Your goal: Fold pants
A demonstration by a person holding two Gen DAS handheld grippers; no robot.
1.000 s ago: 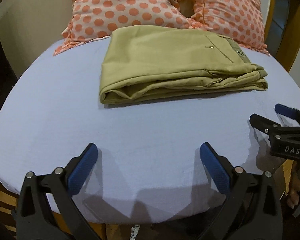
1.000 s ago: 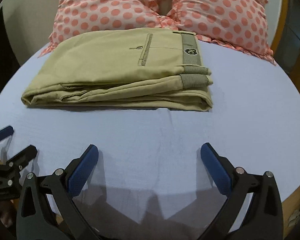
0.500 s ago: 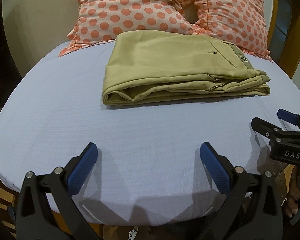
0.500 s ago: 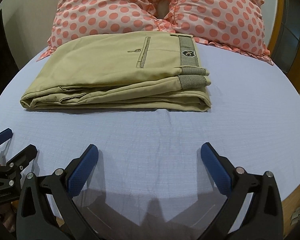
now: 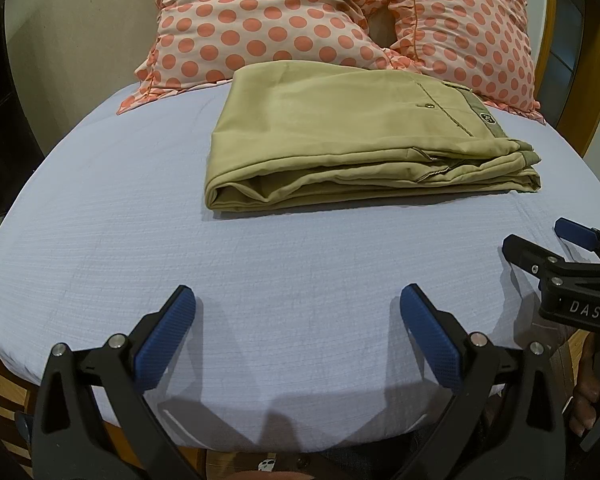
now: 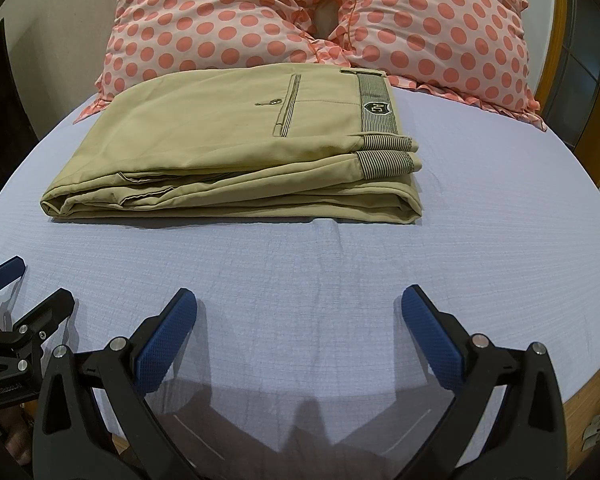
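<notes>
The khaki pants point(image 5: 348, 136) lie folded in a flat stack on the pale blue bed sheet point(image 5: 140, 248), waistband to the right. They also show in the right wrist view point(image 6: 236, 152), with a striped waistband and a badge. My left gripper point(image 5: 298, 300) is open and empty, held over the sheet well in front of the pants. My right gripper point(image 6: 299, 300) is open and empty too, also short of the pants. The right gripper shows at the right edge of the left wrist view point(image 5: 540, 244); the left gripper shows at the left edge of the right wrist view point(image 6: 32, 284).
Two pink polka-dot pillows point(image 5: 260, 24) point(image 6: 440, 28) lean behind the pants at the head of the bed. A wooden bed frame point(image 5: 596, 92) runs along the right side. The sheet's front edge point(image 5: 260, 440) lies just under the grippers.
Both grippers have tilted and drawn back a little, so the pants and pillows sit lower in each view. The pants have not moved. Both stay open.
</notes>
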